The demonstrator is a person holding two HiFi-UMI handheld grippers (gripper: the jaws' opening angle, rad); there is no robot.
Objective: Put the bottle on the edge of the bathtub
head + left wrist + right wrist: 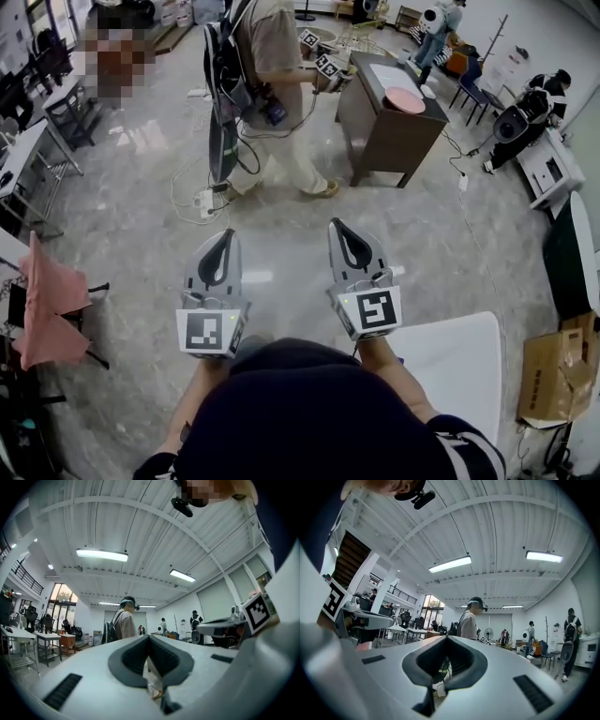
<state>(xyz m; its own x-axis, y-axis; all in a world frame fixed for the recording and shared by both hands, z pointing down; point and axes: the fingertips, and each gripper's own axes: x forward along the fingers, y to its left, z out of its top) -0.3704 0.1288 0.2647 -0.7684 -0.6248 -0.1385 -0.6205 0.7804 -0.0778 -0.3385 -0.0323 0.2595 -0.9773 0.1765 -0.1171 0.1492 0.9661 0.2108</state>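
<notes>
Clenched empty, my left gripper [225, 240] and right gripper [340, 231] are hovering mid-frame. I'm seeing no bottle yet; finding it comes first.

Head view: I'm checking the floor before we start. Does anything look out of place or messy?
A power strip and loose white cables sprawl across the open floor by the standing person's feet, a possible trip hazard. The left gripper and right gripper are shut and empty; no bottle shows.
</notes>
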